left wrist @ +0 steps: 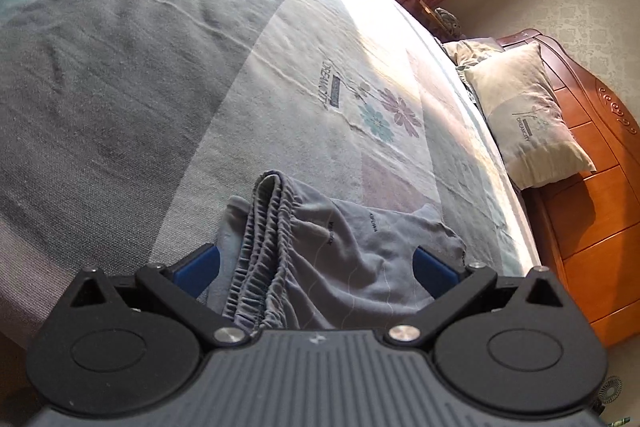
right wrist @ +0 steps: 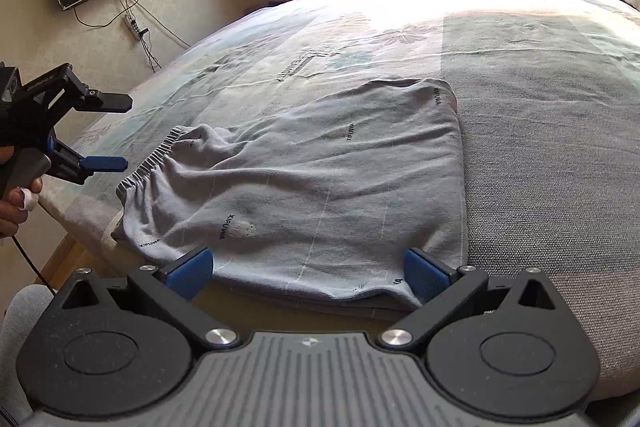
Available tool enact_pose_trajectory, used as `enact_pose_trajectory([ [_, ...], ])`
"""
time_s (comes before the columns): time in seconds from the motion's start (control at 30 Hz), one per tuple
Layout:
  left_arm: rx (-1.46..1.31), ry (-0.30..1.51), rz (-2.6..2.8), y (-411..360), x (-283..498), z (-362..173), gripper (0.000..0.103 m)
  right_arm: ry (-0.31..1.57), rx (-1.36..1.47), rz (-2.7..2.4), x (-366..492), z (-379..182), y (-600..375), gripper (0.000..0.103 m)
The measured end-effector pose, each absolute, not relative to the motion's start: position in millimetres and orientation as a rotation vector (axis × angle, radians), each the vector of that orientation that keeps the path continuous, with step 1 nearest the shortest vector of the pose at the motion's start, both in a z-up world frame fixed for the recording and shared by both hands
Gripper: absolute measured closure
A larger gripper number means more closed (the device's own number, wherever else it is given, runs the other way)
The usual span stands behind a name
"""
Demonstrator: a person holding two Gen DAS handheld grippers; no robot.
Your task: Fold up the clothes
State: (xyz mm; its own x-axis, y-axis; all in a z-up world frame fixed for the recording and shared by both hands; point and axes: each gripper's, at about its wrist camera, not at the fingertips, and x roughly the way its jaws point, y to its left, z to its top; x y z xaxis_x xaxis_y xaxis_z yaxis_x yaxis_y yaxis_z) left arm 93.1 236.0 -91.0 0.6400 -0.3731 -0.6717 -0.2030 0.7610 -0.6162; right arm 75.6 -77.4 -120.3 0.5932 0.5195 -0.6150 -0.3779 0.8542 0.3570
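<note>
Both fingers spread wide, grey shorts [right wrist: 320, 187] on bed between them

Grey lettered shorts [right wrist: 320, 187] on a grey, flower-printed bedspread [left wrist: 280, 87].

The bed [right wrist: 520, 75] carries everything, spread with a patchwork sheet [left wrist: 320, 67] of grey, pale and flowered panels. A folded pair of grey shorts [right wrist: 320, 179] lies flat on it just ahead of the right jaws, its elastic waistband [left wrist: 264, 247] running between the left jaws. A pillow [left wrist: 520, 115] rests far beyond, at the headboard [left wrist: 592, 147].
</note>
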Motion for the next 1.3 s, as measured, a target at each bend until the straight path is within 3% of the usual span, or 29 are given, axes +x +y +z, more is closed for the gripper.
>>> enact_pose_trajectory([
  [0.27, -0.747, 0.818, -0.184, 231.6, 75.3, -81.4, 0.001, 0.795, 0.282, 0.551, 82.3, -107.0, -79.6, 0.000],
  [0.4, -0.694, 0.818, -0.154, 234.5, 81.1, -69.5, 0.001, 0.685, 0.071, 0.644, 73.5, -75.3, -39.7, 0.002],
  [0.47, -0.667, 0.817, -0.154, 235.4, 83.1, -64.8, 0.001, 0.632, -0.108, 0.671, 68.5, -61.7, -5.9, 0.010],
  [0.63, -0.621, 0.790, -0.176, 247.7, 77.1, -53.6, 0.001, 0.553, -0.420, 0.743, 60.9, -57.0, 78.5, 0.049],
  [0.9, -0.644, 0.734, -0.206, 275.8, 73.1, -47.4, 0.001, 0.515, -0.684, 0.754, 49.9, -94.1, 165.8, 0.068],
  [1.17, -0.646, 0.717, -0.228, 284.9, 78.6, -52.1, 0.001, 0.470, -0.853, 0.688, 46.8, -118.3, 186.3, 0.072],
  [1.3, -0.630, 0.711, -0.240, 282.8, 76.1, -51.2, 0.001, 0.431, -0.914, 0.676, 40.4, -122.8, 188.5, 0.090],
])
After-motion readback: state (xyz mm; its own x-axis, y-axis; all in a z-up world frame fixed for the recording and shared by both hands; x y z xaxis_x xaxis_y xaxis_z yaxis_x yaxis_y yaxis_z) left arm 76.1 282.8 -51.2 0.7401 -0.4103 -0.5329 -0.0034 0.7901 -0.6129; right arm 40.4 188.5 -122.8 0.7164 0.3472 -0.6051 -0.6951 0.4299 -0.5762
